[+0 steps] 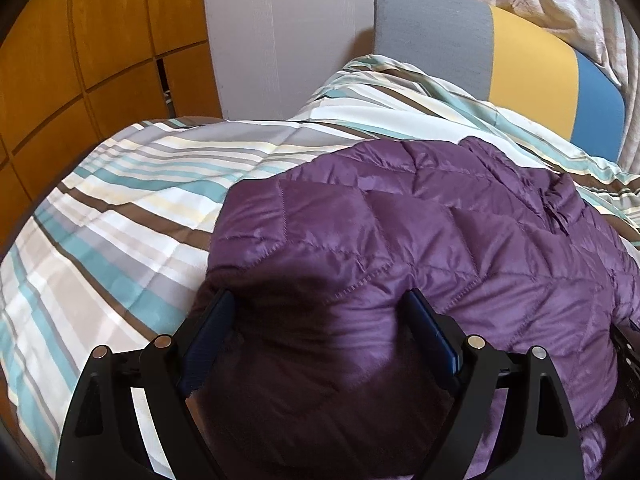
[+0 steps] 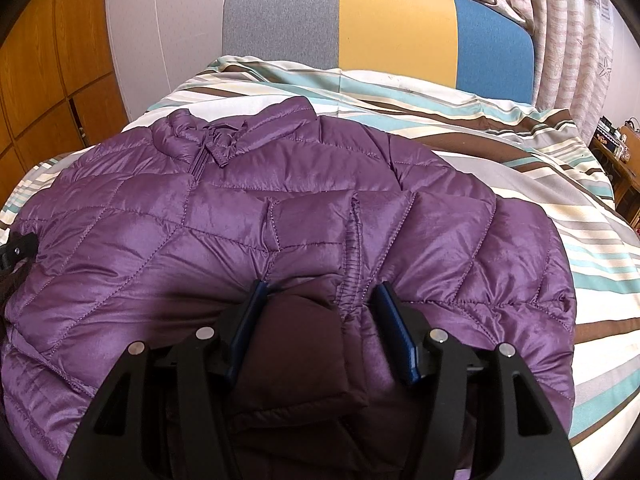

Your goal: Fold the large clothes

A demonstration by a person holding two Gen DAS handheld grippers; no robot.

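Observation:
A purple quilted puffer jacket [image 1: 420,240] lies spread on a striped bed, collar toward the headboard; it also fills the right wrist view [image 2: 248,216]. My left gripper [image 1: 320,300] is open, its blue-padded fingers [image 1: 212,332] straddling the jacket's left bottom part, with fabric bulging between them. My right gripper [image 2: 320,292] is open too, its fingers [image 2: 394,332] on either side of a bunched fold of the jacket's right bottom part. I see no pinch on the cloth in either view. The other gripper's black edge shows at far left in the right wrist view [image 2: 16,252].
The striped duvet [image 1: 120,208] covers the bed. A grey, yellow and blue headboard [image 2: 392,28] stands at the far end. Wooden wardrobe doors [image 1: 80,48] are at left. Curtains [image 2: 572,40] and a cluttered wooden shelf [image 2: 616,152] are at right.

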